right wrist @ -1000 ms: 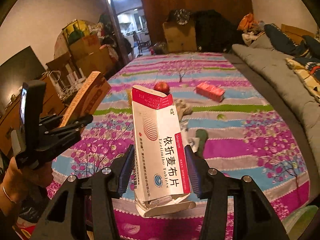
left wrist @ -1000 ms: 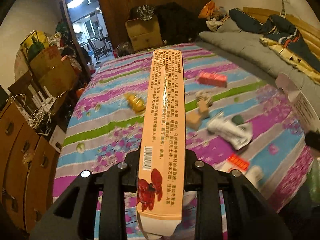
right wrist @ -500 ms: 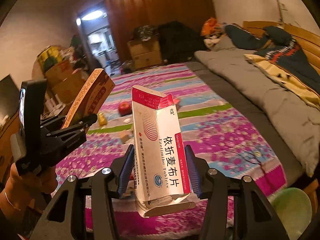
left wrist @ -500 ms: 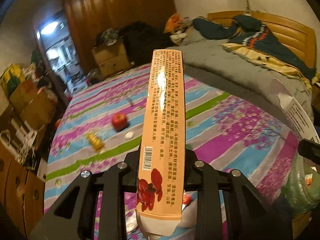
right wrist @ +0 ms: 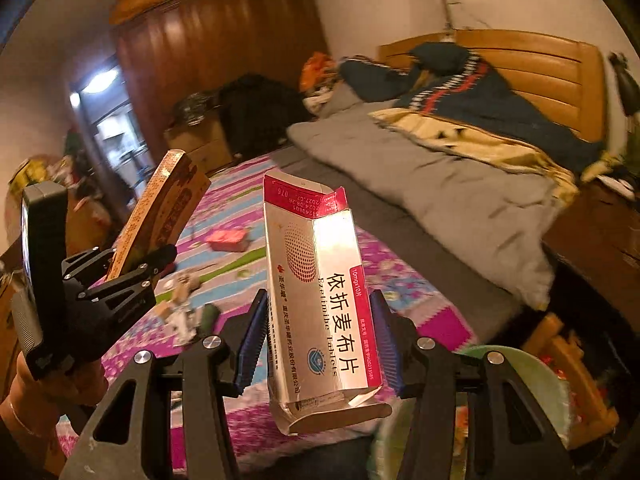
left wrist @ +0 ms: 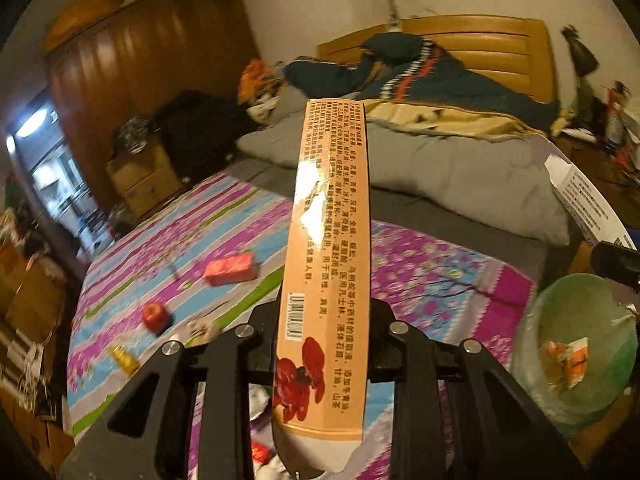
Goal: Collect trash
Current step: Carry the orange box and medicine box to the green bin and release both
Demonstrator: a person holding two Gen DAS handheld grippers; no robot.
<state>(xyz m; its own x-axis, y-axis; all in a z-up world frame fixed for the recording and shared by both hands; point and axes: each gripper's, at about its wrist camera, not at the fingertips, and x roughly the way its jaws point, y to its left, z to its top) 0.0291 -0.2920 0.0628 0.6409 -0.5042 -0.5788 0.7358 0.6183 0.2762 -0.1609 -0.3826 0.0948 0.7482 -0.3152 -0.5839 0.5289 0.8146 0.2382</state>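
My left gripper [left wrist: 324, 336] is shut on a long orange medicine box [left wrist: 330, 240] that stands up along its fingers. The right gripper [right wrist: 320, 340] is shut on a white and pink tablet box [right wrist: 316, 292], its top flap open. In the right wrist view the left gripper [right wrist: 132, 264] shows at the left with the orange box [right wrist: 160, 208] in it, held by a hand. A green bag-lined trash bin [left wrist: 580, 352] sits at the lower right beside the bed, with orange scraps inside. The bin rim [right wrist: 520, 364] shows just under the right gripper.
On the striped floral bedspread [left wrist: 420, 264] lie a red box [left wrist: 230, 268], an apple [left wrist: 155, 316], a yellow item [left wrist: 125, 358] and crumpled paper [right wrist: 182, 316]. A grey quilt [right wrist: 420, 192] and dark clothes cover the headboard end. A wardrobe and cardboard boxes stand behind.
Both grippers swung to the right over the bed with their boxes still held. The trash bin has come further into view at the lower right.
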